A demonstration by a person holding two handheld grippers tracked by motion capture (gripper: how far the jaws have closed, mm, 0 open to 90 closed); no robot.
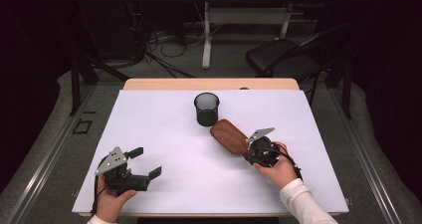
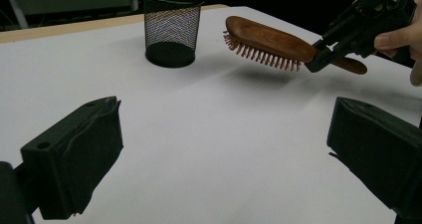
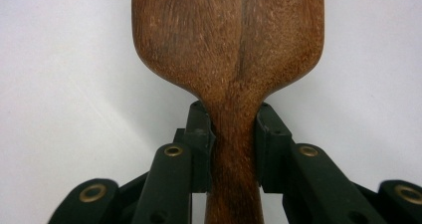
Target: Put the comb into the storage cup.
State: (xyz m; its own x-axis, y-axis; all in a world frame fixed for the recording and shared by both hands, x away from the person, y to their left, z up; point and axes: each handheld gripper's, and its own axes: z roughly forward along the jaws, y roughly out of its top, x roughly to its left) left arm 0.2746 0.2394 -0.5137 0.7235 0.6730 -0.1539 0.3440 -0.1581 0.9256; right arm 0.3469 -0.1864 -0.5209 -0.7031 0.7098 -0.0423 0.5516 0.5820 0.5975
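While our right gripper (image 1: 249, 147) clamps its fingers (image 3: 199, 134) on the neck of the wooden hairbrush (image 1: 229, 136), we hold the brush clear of the white table (image 1: 189, 184), bristles down, with its shadow on the surface beneath. From the left gripper view the brush (image 2: 271, 42) hangs just beside the black mesh cup (image 2: 170, 25), not touching it, its head end toward the cup. In the right gripper view the handle (image 3: 234, 154) sits squarely between the two pads, pinched from both sides. Our left gripper (image 1: 142, 163) rests low near the table's near left corner, well apart from the brush, its fingers (image 2: 74, 154) spread wide with nothing between them.
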